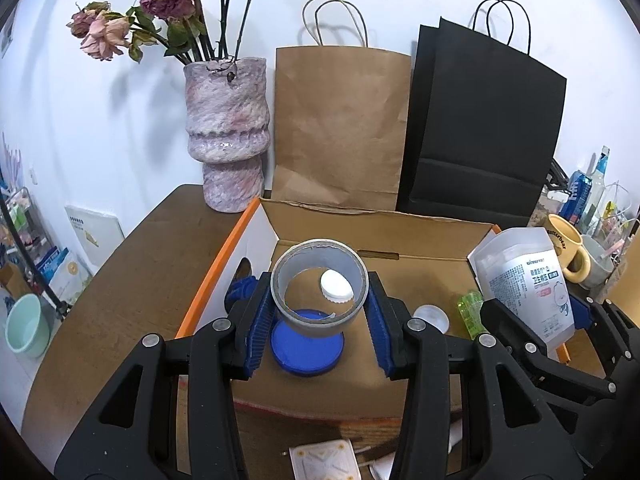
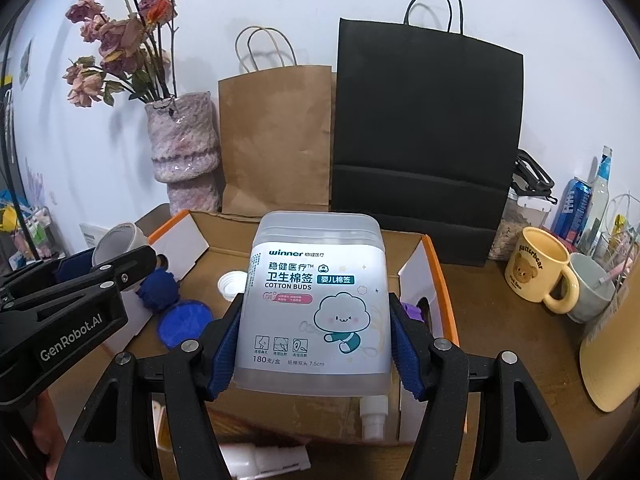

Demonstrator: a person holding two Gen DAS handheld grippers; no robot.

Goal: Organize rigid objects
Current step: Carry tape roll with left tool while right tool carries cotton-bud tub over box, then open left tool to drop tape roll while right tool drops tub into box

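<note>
My left gripper (image 1: pixel 319 312) is shut on a grey tape roll (image 1: pixel 319 284) and holds it above the open cardboard box (image 1: pixel 400 240). Inside the box lie a blue lid (image 1: pixel 307 350), a white cap (image 1: pixel 337 286), a clear round lid (image 1: pixel 432 317) and a green bottle (image 1: pixel 471 309). My right gripper (image 2: pixel 314 346) is shut on a clear cotton buds box (image 2: pixel 316 300) and holds it over the same cardboard box (image 2: pixel 436 264). The left gripper with the tape roll (image 2: pixel 120 240) shows at the left of the right wrist view.
A pink vase (image 1: pixel 228 136) with dried roses, a brown paper bag (image 1: pixel 340 128) and a black paper bag (image 1: pixel 480 128) stand behind the box. A yellow mug (image 2: pixel 536 268), a grey cup (image 2: pixel 592 288), a can and bottles stand at the right. A mint cup (image 1: pixel 26 330) is far left.
</note>
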